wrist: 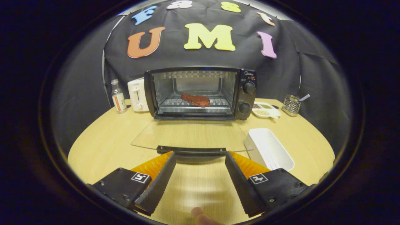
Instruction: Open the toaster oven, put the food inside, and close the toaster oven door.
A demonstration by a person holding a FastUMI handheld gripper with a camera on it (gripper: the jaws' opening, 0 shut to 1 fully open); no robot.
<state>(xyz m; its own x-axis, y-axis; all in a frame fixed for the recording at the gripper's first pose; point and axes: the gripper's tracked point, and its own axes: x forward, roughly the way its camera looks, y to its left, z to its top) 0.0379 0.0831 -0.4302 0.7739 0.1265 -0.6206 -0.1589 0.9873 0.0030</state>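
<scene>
A black toaster oven (200, 93) stands at the back of the round wooden table (103, 140). Its glass door (190, 135) lies folded down flat toward me, with the black handle (191, 150) at its near edge. A reddish-brown piece of food (195, 99) rests on the rack inside. My gripper (200, 155) is open, its two orange-and-black fingers spread wide. Their tips sit just short of the door handle, one toward each end, with nothing between them.
A white rectangular tray (270, 149) lies right of the door, close to my right finger. A white toaster (137, 94) and a small bottle (118, 96) stand left of the oven. A divided dish (265, 110) and a wire holder (291, 105) sit to its right.
</scene>
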